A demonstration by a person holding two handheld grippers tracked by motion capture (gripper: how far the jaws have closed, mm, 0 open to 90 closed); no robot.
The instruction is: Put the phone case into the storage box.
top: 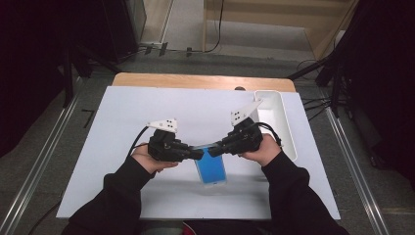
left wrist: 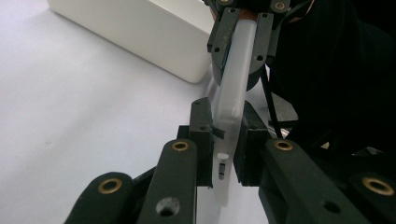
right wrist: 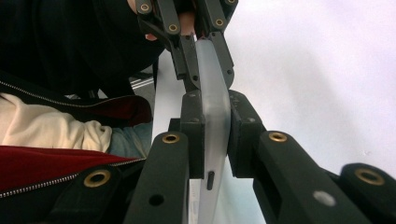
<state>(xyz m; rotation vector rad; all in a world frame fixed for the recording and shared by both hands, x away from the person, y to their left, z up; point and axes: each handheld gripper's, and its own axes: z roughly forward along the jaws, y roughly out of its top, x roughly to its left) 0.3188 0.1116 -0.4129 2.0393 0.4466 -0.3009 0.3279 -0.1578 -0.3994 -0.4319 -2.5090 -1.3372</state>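
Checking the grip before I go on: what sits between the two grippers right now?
The phone in its clear case; the high view shows the left gripper and right gripper pinching its top edge.

Both forearms (in black sleeves) come in from the bottom of the high view and angle toward each other. The left tongs (top: pixel 196 153) point rightward, the right tongs (top: pixel 214 150) point leftward, tips almost meeting. Each hand wraps its tool's body from below. The left jaws are clamped on a thin edge; the right jaws are clamped on that edge too.
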